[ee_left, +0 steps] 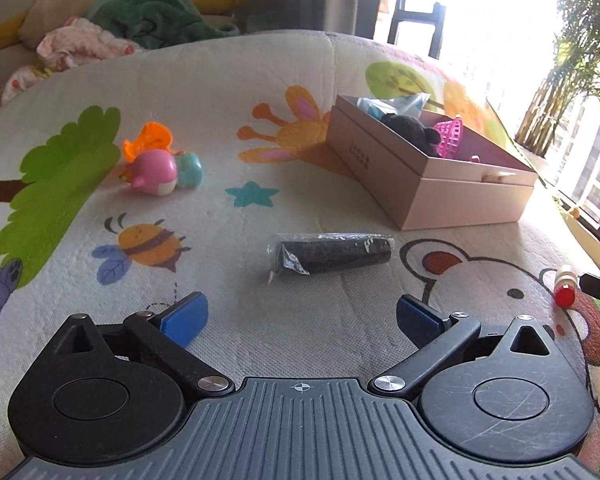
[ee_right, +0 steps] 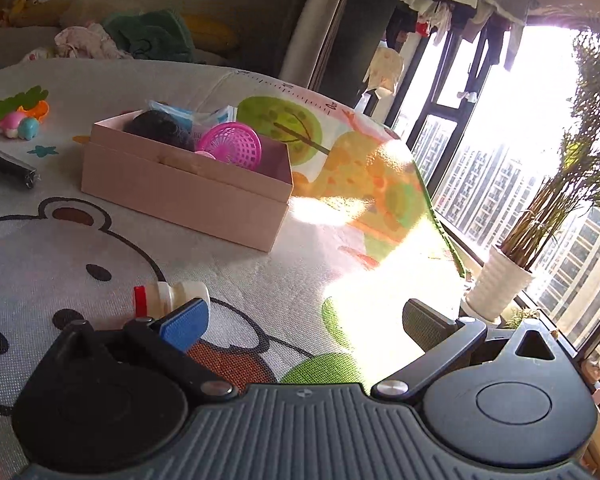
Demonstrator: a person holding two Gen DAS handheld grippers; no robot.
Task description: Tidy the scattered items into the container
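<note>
A pink cardboard box (ee_left: 384, 160) stands on the play mat; it holds a black plush, a pink plastic basket (ee_left: 452, 136) and blue packets. It also shows in the right wrist view (ee_right: 172, 192). A black roll in clear wrap (ee_left: 332, 256) lies just ahead of my open, empty left gripper (ee_left: 300, 316). A pink toy (ee_left: 156, 172), a teal toy (ee_left: 190, 168) and an orange piece (ee_left: 152, 140) lie far left. A small white bottle with a red cap (ee_right: 168, 296) lies by the left finger of my open, empty right gripper (ee_right: 304, 320).
The cartoon play mat (ee_left: 228, 92) covers the surface. Clothes and cushions (ee_left: 140, 16) are piled at the back left. A window and a potted plant (ee_right: 512, 272) are on the right, with strong sun glare on the mat's right edge.
</note>
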